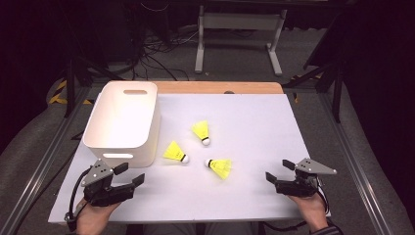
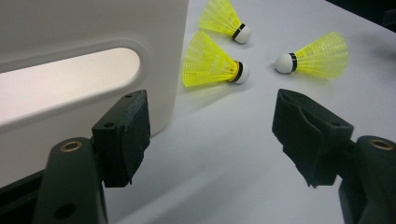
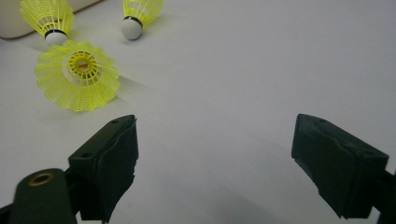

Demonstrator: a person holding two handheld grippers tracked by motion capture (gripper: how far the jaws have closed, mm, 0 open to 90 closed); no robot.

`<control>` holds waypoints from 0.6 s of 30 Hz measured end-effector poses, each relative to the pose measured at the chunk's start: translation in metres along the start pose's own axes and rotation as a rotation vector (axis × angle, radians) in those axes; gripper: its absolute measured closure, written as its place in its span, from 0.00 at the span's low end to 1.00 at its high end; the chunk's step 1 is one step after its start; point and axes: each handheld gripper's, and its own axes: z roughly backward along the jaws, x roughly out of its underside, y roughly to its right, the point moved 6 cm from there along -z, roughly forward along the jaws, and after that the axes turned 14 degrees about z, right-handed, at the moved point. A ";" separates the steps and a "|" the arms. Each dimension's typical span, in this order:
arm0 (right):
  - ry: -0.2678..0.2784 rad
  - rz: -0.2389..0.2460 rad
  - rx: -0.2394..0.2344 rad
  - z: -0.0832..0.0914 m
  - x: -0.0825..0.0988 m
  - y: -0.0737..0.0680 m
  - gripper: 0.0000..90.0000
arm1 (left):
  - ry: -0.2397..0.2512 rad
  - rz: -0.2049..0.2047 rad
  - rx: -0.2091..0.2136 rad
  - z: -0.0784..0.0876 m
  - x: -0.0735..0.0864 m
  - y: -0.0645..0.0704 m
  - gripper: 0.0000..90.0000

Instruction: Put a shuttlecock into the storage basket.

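Observation:
Three yellow shuttlecocks lie on the white table [image 1: 244, 196]: one [image 1: 202, 132] near the middle, one [image 1: 175, 153] beside the bin's near right corner, one [image 1: 219, 167] nearest the front. A white plastic bin [image 1: 123, 122] with handle slots stands at the left. My left gripper [image 1: 130, 175] rests open at the front left, just before the bin, with nothing between its jaws. My right gripper [image 1: 279, 171] rests open at the front right. In the left gripper view the bin [image 2: 70, 60] is close at the left, and the shuttlecocks [image 2: 212, 67] [image 2: 317, 56] [image 2: 224, 18] lie ahead. In the right gripper view the nearest shuttlecock [image 3: 77, 74] shows its open skirt.
A wooden strip [image 1: 220, 87] runs along the table's far edge. Beyond it stand a white metal frame [image 1: 240, 39] and loose cables on the floor. Metal rails [image 1: 34, 166] flank the table on both sides.

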 end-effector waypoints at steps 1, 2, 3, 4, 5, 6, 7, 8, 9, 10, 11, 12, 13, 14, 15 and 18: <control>0.000 0.001 0.000 0.000 0.000 0.000 0.17 | 0.002 0.001 -0.002 0.000 0.000 0.000 0.32; 0.000 0.002 0.001 0.000 0.000 0.000 0.17 | 0.000 0.002 -0.001 -0.001 0.000 0.001 0.32; 0.000 0.002 0.001 0.000 0.000 0.000 0.17 | 0.000 0.002 -0.001 -0.001 0.000 0.001 0.32; -0.001 0.003 0.002 0.000 0.000 0.000 0.17 | -0.002 -0.001 0.000 -0.001 -0.001 0.002 0.32; -0.003 0.005 0.000 0.000 0.000 0.000 0.17 | 0.000 -0.001 -0.001 -0.002 -0.001 0.003 0.32; -0.003 0.005 0.001 0.000 0.000 0.000 0.17 | -0.002 -0.002 0.000 -0.002 -0.001 0.003 0.32; -0.004 0.006 0.000 0.000 0.000 0.000 0.17 | -0.004 -0.001 0.003 -0.003 -0.001 0.004 0.32; -0.005 0.006 0.000 0.000 0.000 0.000 0.17 | -0.003 -0.003 0.003 -0.003 -0.002 0.005 0.32; -0.004 0.006 0.000 0.000 0.000 0.000 0.17 | -0.005 -0.008 0.004 -0.003 -0.002 0.006 0.32; -0.003 0.006 0.001 0.000 0.000 -0.001 0.17 | -0.008 -0.006 0.006 -0.004 -0.002 0.007 0.32; -0.003 0.006 0.001 0.000 0.000 -0.001 0.17 | -0.009 -0.009 0.007 -0.004 -0.003 0.007 0.32; -0.002 0.006 0.001 0.000 0.000 0.000 0.17 | -0.009 -0.012 0.008 -0.005 -0.003 0.008 0.32; -0.002 0.006 0.001 0.000 0.000 0.000 0.17 | -0.008 -0.009 0.009 -0.006 -0.003 0.009 0.32; -0.001 0.006 0.001 0.000 0.000 0.000 0.17 | -0.013 -0.014 0.011 -0.006 -0.004 0.011 0.32; 0.000 0.007 0.001 0.000 0.000 0.000 0.17 | -0.009 -0.019 0.012 -0.007 -0.004 0.012 0.32; 0.001 0.005 0.003 0.000 0.000 0.000 0.17 | -0.013 -0.023 0.017 -0.009 -0.005 0.015 0.32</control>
